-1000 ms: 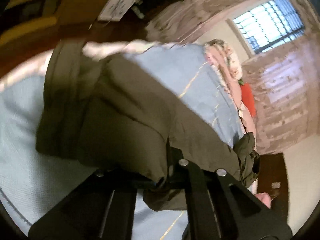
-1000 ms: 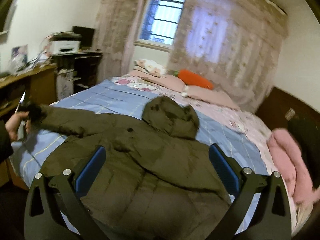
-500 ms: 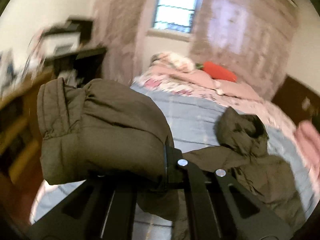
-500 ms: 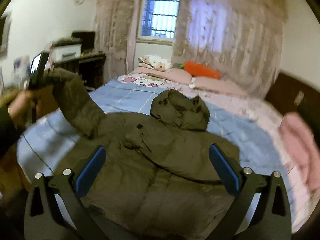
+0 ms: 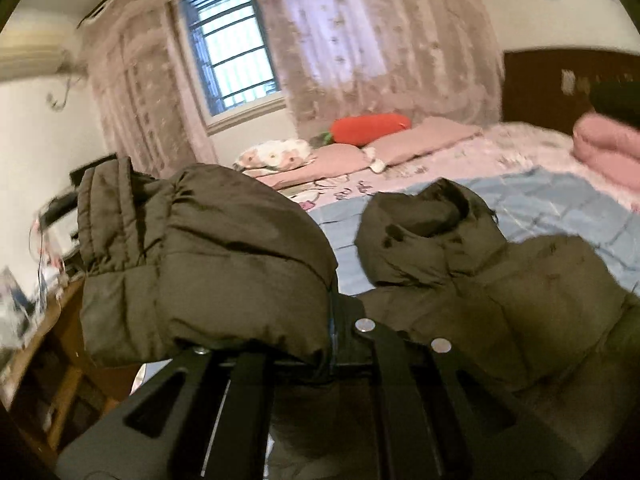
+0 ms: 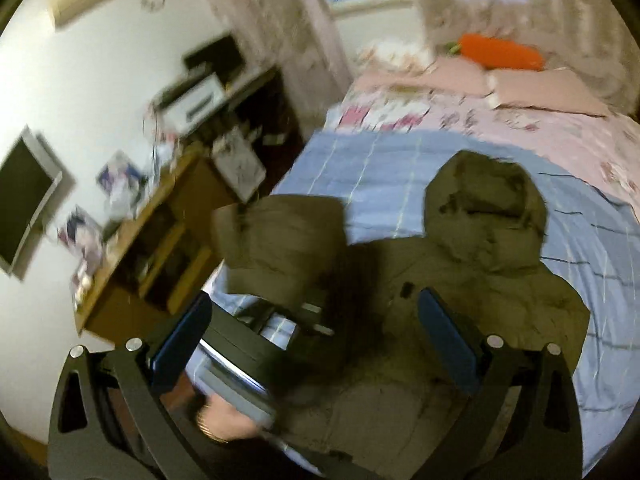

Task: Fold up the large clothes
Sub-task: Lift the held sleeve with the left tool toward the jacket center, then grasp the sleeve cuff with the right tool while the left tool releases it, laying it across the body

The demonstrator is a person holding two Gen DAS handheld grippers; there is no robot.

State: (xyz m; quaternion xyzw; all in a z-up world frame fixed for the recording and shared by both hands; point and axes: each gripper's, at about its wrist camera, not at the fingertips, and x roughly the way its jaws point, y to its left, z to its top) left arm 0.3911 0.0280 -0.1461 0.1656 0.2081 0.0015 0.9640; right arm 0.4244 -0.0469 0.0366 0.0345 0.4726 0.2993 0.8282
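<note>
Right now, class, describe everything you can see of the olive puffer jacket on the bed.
The jacket is a dark olive, quilted, puffy coat with a hood. It lies spread on the blue quilt, hood toward the pillows. One sleeve is lifted off the bed, its ribbed-looking cuff end up, clamped in the shut left gripper. The open right gripper hovers above the body, touching nothing.

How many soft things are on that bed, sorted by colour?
Olive green: 1, the jacket, its sleeve pinched in the left gripper
Orange: 1, the carrot pillow
Pink: 3, two flat pillows and a folded blanket
White floral: 1, a small pillow
Total: 6
</note>
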